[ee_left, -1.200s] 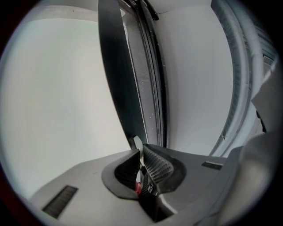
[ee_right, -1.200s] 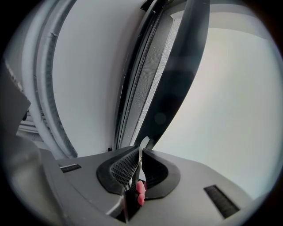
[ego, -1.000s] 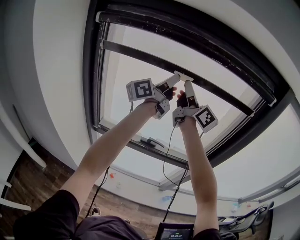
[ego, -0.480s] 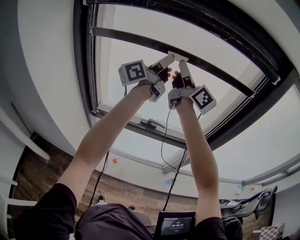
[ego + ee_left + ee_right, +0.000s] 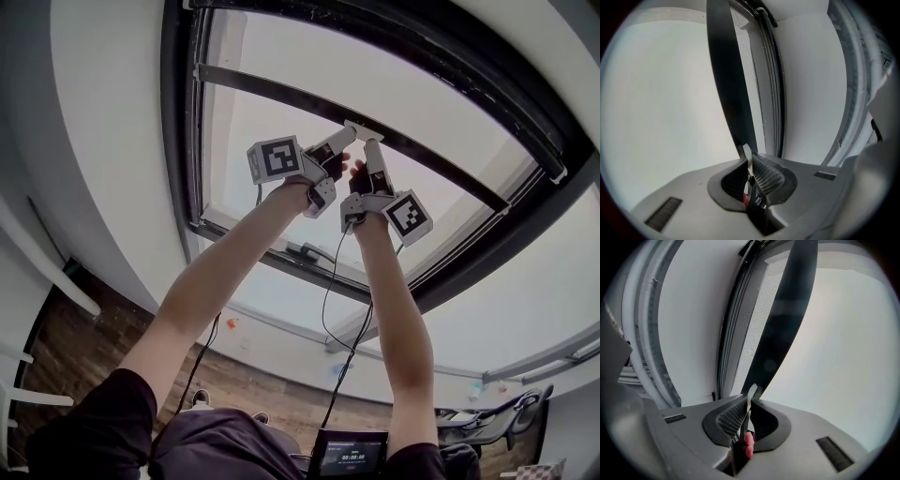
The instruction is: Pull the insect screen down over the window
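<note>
Bar (image 5: 272, 91) of the screen (image 5: 281, 61) sits slightly lower than a second ago, yet near the window (image 5: 180, 141) top, while left gripper (image 5: 345, 137), jaws just easing slightly, and right gripper (image 5: 374, 146) both pinch its tab (image 5: 367, 132), so most pulling remains.

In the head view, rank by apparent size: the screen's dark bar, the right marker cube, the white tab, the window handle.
Largest: dark bar
right marker cube, though nearer the camera
window handle and white tab look alike
</note>
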Available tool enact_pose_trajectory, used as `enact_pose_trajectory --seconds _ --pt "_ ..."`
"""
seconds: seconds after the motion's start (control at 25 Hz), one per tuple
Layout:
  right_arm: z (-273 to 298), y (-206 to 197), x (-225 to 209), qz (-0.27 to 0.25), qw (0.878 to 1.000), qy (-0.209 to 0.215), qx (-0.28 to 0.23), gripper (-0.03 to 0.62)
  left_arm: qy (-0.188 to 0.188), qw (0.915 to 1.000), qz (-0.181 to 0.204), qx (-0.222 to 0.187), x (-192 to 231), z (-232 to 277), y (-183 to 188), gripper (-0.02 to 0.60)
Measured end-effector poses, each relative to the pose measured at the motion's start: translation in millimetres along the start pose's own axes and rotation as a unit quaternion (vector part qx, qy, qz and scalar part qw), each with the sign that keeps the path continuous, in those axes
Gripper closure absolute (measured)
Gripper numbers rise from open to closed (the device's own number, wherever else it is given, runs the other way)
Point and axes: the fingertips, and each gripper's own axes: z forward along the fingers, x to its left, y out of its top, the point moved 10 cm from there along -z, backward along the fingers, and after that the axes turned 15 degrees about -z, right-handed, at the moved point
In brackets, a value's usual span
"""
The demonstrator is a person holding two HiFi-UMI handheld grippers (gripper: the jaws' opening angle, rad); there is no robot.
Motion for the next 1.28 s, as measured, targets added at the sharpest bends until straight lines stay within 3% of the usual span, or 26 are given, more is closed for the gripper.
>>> enact_pose_trajectory --seconds 0.92,1.08,1.16,1.28 --pt "-9.3 -21.5 -1.7 0.005 1.0 0.004 0.01 0.579 0.019 0.9998 -0.007 0.004 15.8 -8.7 -7.4 0.528" --pt "-27.3 -72.7 -23.6 0.036 0.995 -0.073 0.06 0.579 0.008 0.9999 0.0 0.008 10.1 -4.2 -6.4 0.538" --pt "-40.3 -93.5 -28.8 0.064 0.993 -0.085 0.059 0.579 0.016 0.9997 0.003 0.015 6.9 -3.4 -6.9 0.538" --pt "-41.2 -89.1 -18.4 0.069 0.99 -0.098 0.078 0.579 0.006 0.9998 0.008 0.017 5.5 -0.3 -4.5 0.535"
